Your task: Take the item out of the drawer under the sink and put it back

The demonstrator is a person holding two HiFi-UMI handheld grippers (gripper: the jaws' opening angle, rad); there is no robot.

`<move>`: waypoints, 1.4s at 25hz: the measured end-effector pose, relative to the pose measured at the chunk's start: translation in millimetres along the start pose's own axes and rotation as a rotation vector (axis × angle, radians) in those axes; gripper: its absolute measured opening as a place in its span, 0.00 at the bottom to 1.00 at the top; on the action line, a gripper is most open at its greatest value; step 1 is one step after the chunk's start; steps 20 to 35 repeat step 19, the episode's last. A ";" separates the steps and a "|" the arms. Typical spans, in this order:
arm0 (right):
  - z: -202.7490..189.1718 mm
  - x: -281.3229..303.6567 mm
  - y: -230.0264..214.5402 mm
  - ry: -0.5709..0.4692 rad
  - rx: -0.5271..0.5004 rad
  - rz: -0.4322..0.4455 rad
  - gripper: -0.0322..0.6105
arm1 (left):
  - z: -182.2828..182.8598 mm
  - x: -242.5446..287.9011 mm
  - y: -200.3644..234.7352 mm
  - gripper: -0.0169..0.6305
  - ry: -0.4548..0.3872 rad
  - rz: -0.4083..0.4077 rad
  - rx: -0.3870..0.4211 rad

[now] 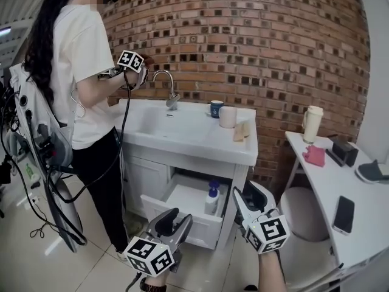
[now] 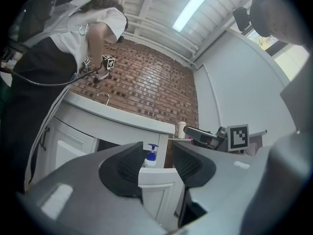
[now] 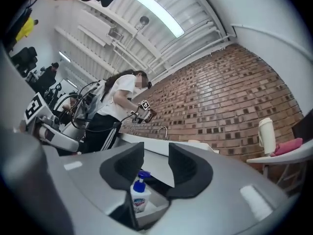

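A white soap bottle with a blue pump (image 1: 211, 201) stands upright at the right end of the open white drawer (image 1: 176, 216) under the sink (image 1: 182, 140). My left gripper (image 1: 180, 218) hovers low before the drawer's front panel, jaws apart; the left gripper view shows the panel's top edge and the bottle (image 2: 150, 156) beyond the gap of that gripper (image 2: 157, 160). My right gripper (image 1: 245, 190) is by the cabinet's right front corner, above the drawer, jaws apart and holding nothing. In the right gripper view the bottle (image 3: 139, 197) sits below and beyond that gripper (image 3: 156, 155).
A person in a white shirt (image 1: 82, 72) stands at the sink's left, holding a marked gripper near the faucet (image 1: 170, 87). Cups (image 1: 226, 115) stand on the counter. To the right, a white side table (image 1: 364, 205) carries a phone (image 1: 344, 214), a pink item and a tumbler. A round stool (image 1: 301, 208) stands beneath it.
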State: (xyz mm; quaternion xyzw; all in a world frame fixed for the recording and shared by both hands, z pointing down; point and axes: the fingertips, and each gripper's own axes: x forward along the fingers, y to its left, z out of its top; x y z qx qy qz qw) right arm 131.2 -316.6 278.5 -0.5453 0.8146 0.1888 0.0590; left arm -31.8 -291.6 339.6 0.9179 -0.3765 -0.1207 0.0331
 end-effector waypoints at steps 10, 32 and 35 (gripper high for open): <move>-4.4 -3.8 3.6 0.016 -0.017 0.023 0.28 | -1.7 4.1 -2.3 0.32 0.006 -0.001 0.009; -2.4 -2.9 11.0 0.001 -0.029 0.041 0.28 | -0.4 3.3 -2.0 0.32 0.008 -0.011 0.021; -2.4 -2.9 11.0 0.001 -0.029 0.041 0.28 | -0.4 3.3 -2.0 0.32 0.008 -0.011 0.021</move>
